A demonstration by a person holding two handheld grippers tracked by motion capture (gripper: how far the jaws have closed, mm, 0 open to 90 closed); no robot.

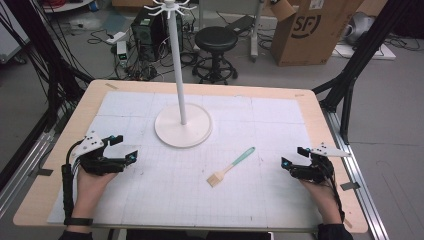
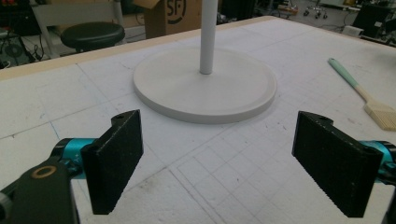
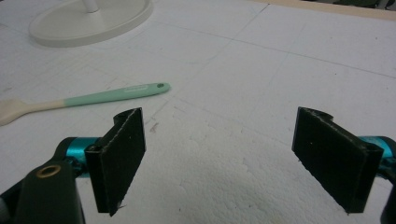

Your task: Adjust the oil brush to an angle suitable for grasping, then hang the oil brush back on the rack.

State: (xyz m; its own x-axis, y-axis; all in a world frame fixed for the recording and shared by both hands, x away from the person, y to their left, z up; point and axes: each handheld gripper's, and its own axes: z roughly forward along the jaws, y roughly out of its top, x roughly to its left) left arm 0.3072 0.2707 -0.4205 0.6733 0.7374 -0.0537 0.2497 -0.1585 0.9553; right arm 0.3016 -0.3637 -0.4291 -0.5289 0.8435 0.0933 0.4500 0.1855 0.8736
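A wooden table (image 1: 320, 130) under a white gridded foam sheet (image 1: 150, 185)

The sheet covers most of the tabletop, leaving a bare wood border all round. On it stand the round white base of a pole stand (image 1: 183, 132) near the middle toward the far side, and a brush (image 1: 231, 167) with a mint-green handle lying flat just in front of that base, bristles toward the near edge.

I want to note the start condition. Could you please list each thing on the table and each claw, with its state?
Brush: lying flat on the white mat, mint handle pointing away from the person, bristles nearer, untouched.
Hanging stand: upright on its round base; its hooks look bare.
Left claw: open, holding nothing, low over the mat.
Right claw: open, holding nothing, right of the brush.
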